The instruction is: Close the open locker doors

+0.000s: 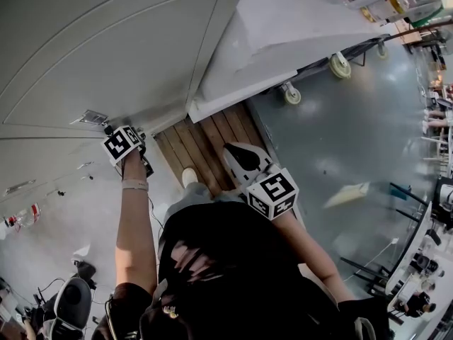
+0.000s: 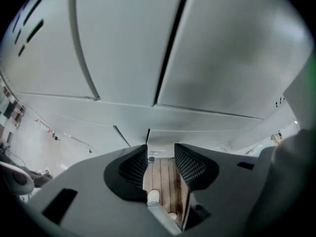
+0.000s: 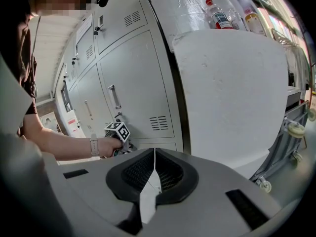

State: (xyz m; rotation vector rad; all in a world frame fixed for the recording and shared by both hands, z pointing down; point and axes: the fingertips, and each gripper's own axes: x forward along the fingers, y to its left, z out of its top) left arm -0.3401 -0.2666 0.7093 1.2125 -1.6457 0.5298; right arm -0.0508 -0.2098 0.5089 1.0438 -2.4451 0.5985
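Grey locker doors (image 1: 106, 48) fill the upper left of the head view, and those I can see lie flush with their frames. My left gripper (image 1: 117, 134) is low against the lockers, just below a small metal latch (image 1: 92, 117). In the left gripper view, my left gripper (image 2: 160, 164) is open and empty, with the wooden floor and a shoe showing in the gap. I cannot tell whether it touches a door. My right gripper (image 3: 154, 169) is shut on nothing and held back from the lockers, facing a vented door (image 3: 133, 78) with a handle (image 3: 114, 97).
A white panel (image 3: 232, 93) on a wheeled cart stands right of the lockers, with castors (image 1: 340, 64) on the grey floor and bottles (image 3: 217, 14) on top. A wooden platform (image 1: 205, 144) lies at the lockers' foot under the person's shoe (image 1: 189, 176). A chair (image 1: 71, 303) stands at lower left.
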